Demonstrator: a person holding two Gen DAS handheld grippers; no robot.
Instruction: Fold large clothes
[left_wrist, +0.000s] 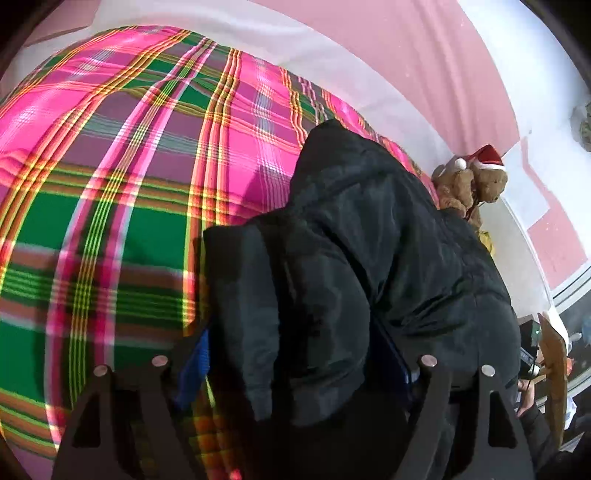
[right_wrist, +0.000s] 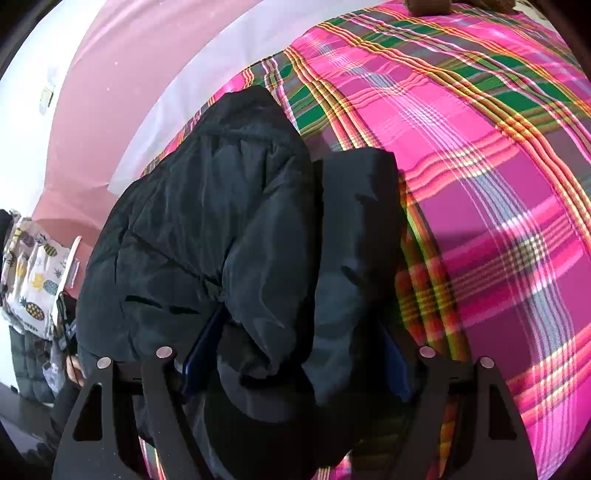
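Observation:
A black puffy jacket (left_wrist: 369, 229) lies bunched on a bed with a pink and green plaid cover (left_wrist: 110, 166). My left gripper (left_wrist: 291, 354) is shut on a thick fold of the jacket, which fills the space between its blue-padded fingers (left_wrist: 192, 365). In the right wrist view the same jacket (right_wrist: 207, 229) spreads to the left over the plaid cover (right_wrist: 498, 184). My right gripper (right_wrist: 295, 354) is shut on another bunched part of the jacket, held between its blue-padded fingers (right_wrist: 199, 350). The fingertips of both grippers are hidden by fabric.
A brown teddy bear with a red Santa hat (left_wrist: 476, 181) sits at the bed's far right edge. Pink and white walls (left_wrist: 424, 66) stand behind the bed. A pineapple-print cloth (right_wrist: 33, 273) hangs at the left in the right wrist view.

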